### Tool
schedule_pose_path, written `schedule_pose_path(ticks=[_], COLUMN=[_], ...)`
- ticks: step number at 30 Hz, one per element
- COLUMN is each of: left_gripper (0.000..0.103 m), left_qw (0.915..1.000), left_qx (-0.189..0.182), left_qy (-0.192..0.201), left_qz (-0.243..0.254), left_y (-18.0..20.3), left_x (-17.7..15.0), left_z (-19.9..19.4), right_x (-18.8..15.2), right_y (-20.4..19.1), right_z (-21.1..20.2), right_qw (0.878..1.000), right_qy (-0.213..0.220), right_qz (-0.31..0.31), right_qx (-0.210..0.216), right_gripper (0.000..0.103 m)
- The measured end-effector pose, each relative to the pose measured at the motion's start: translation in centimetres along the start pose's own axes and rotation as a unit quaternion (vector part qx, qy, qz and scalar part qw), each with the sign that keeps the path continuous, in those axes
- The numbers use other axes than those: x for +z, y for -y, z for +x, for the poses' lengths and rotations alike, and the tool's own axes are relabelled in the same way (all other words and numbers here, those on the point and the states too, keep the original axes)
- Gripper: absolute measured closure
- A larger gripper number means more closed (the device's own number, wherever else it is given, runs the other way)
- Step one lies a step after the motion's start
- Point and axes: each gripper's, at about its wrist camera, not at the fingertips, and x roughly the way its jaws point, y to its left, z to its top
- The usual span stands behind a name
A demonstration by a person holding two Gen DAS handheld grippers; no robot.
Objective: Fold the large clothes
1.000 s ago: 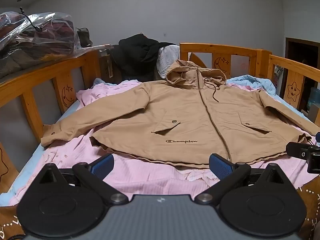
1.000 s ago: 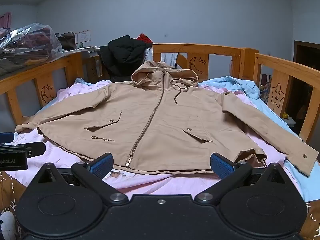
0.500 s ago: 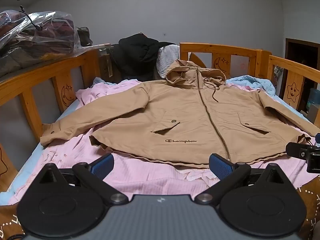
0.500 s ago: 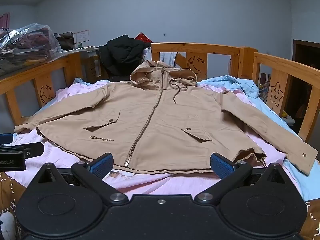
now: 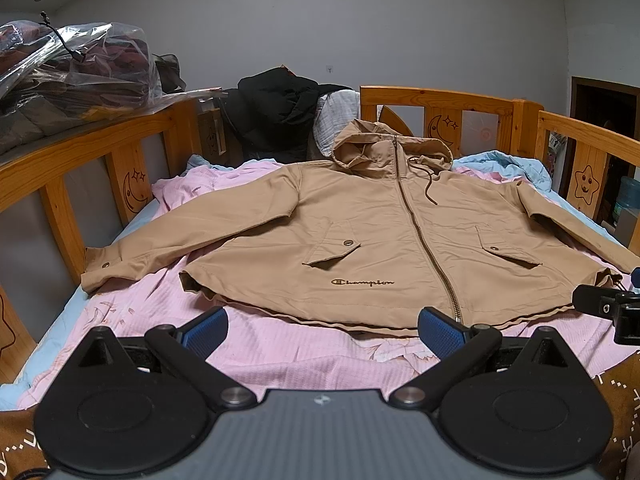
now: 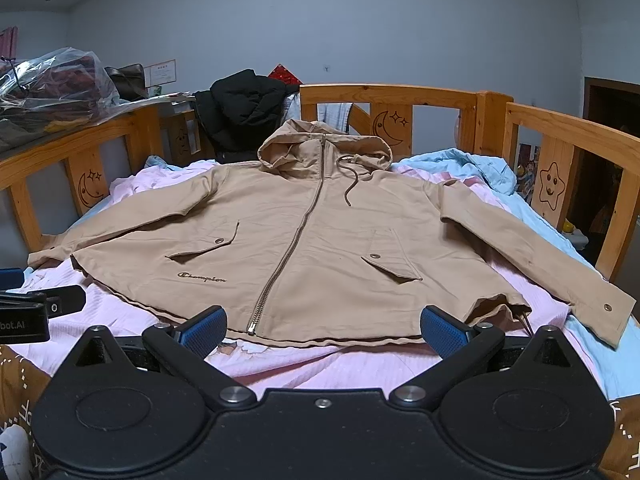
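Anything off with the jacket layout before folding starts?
Nothing major. The tan jacket lies flat, zipped, sleeves spread on the pink sheet. Only one hem corner is bunched, drawcord trailing. Left gripper and right gripper are open, clear of it.

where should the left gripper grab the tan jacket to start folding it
Probably the cuff of the tan jacket sleeve on the left gripper side, approached from the bed's near edge. That sleeve lies flat and spread outward on the pink sheet, its end free to pinch.
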Motion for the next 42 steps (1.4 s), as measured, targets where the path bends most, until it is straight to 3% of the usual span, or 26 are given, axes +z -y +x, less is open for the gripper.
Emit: schedule_pose_path(ticks=[42], left_gripper=[0.000], left_qw=[1.0000], left_qx=[-0.001], left_qy=[0.000], left_qz=[-0.001], left_y=[-0.04], left_x=[-0.01], left_z=[-0.02], right_x=[0.08], right_y=[0.08], right_z=[0.05], right_qw=[1.000], right_qy=[-0.002], right_qz=[0.004], right_qx=[0.000], right_gripper=[0.000])
